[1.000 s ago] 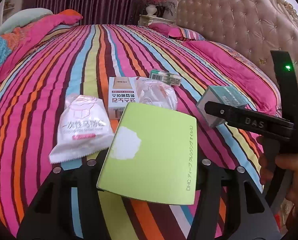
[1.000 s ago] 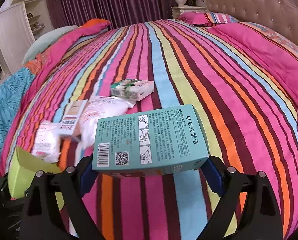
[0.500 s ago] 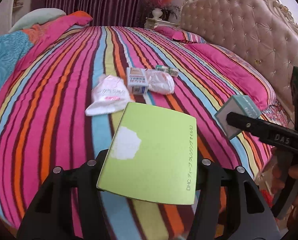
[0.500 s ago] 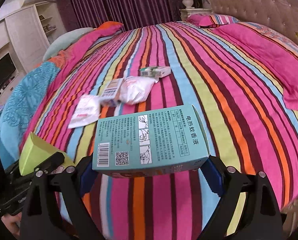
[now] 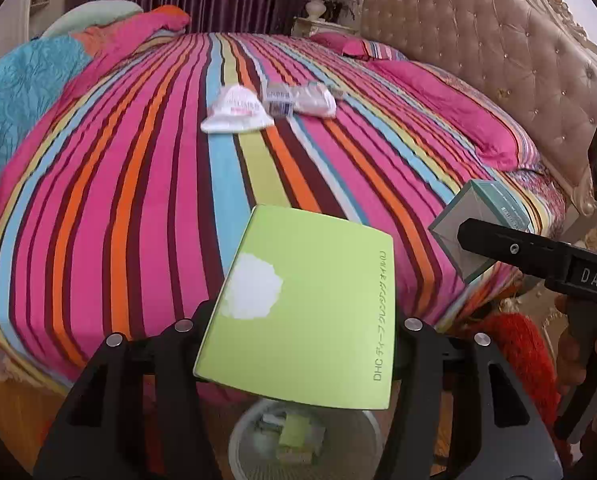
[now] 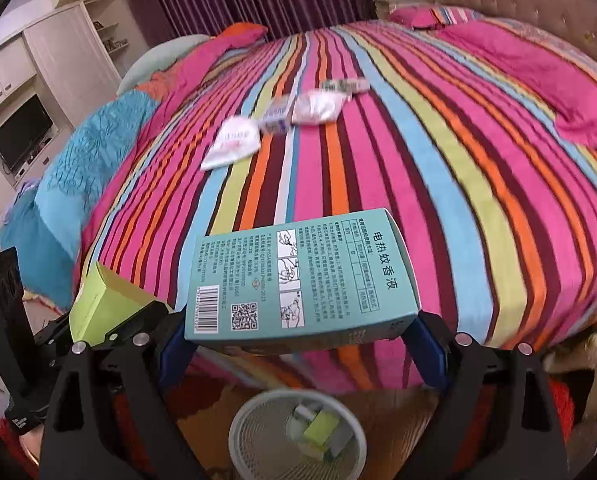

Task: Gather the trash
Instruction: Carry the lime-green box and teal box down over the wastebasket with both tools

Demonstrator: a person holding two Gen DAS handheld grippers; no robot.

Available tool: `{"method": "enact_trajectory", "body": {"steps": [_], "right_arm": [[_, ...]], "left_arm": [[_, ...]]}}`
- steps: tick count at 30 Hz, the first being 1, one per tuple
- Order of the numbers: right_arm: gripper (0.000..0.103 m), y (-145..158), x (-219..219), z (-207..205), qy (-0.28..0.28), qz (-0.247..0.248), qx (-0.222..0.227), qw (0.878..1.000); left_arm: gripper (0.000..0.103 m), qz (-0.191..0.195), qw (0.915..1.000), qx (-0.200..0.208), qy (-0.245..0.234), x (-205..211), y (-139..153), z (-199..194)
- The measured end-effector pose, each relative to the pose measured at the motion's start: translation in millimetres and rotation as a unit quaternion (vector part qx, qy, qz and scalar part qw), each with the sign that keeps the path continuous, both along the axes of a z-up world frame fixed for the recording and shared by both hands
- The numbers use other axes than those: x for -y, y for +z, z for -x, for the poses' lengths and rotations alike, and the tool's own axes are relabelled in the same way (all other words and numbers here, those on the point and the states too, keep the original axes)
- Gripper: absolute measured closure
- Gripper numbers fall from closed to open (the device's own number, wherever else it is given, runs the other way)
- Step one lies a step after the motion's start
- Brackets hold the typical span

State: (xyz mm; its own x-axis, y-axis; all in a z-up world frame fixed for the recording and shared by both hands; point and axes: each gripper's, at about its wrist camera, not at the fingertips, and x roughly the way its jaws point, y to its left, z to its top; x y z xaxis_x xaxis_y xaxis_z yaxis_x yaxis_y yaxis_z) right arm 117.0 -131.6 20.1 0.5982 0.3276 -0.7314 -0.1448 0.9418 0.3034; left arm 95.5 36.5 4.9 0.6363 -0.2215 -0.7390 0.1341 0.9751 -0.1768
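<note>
My left gripper (image 5: 298, 326) is shut on a lime green box (image 5: 302, 308) with a torn white patch, held past the foot of the striped bed (image 5: 138, 200). My right gripper (image 6: 298, 326) is shut on a teal box (image 6: 302, 276) with a barcode and printed text. Below both stands a white mesh waste bin (image 6: 254, 432) holding several boxes; its rim (image 5: 242, 436) also shows in the left wrist view. On the bed farther off lie a white packet (image 5: 236, 112), a small carton (image 5: 276, 100), a clear plastic bag (image 5: 314, 100) and a flat green-white box (image 6: 344, 85).
A tufted headboard (image 5: 498, 52) and pink pillows (image 5: 450, 108) stand at the right. A blue quilt (image 6: 82, 168) hangs over the bed's left side. White cabinets with a television (image 6: 22, 132) line the left wall. A red rug (image 5: 518, 344) lies on the wooden floor by the bin.
Both grippers have drawn back from the trash on the bed, still holding their boxes. The bed's foot edge, the floor and the waste bin have come into view beneath them.
</note>
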Motion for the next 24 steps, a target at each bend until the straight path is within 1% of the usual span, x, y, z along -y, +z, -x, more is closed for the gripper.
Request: {"method": "enact_trajectory", "body": {"steps": [8,10,14,17,20,24], "right_arm": [[0.018,-20.8,1.0,30.4,-0.005,0.001,-0.037,0.999],[0.018,-28.2,-0.9,35.7,-0.004,-0.001,-0.049,0.999],[0.018,-48.6,-5.7,42.4,0.003,-0.016,-0.092,0.996],[0.018,-71.0,-8.0,46.0,0.008,-0.035,-0.137,0.990],[0.018,-99.1,-7.4,47.8,0.011,-0.064,-0.196,0.978],[0.018,-127.1,-5.3,50.8,0.006,-0.080,-0.254,0.964]], "left_arm": [[0.048,-0.007,0.9996,-0.029,-0.005,1.0,-18.3,36.2],[0.048,-0.002,0.9993,-0.038,-0.005,0.9,-24.2,43.0],[0.048,0.009,0.9975,-0.070,-0.003,4.4,-41.4,49.8],[0.048,0.023,0.9946,-0.101,0.000,4.6,-59.0,53.8],[0.048,0.032,0.9895,-0.141,0.003,5.1,-80.7,56.0],[0.048,0.043,0.9823,-0.182,0.007,3.6,-101.3,54.9]]}}
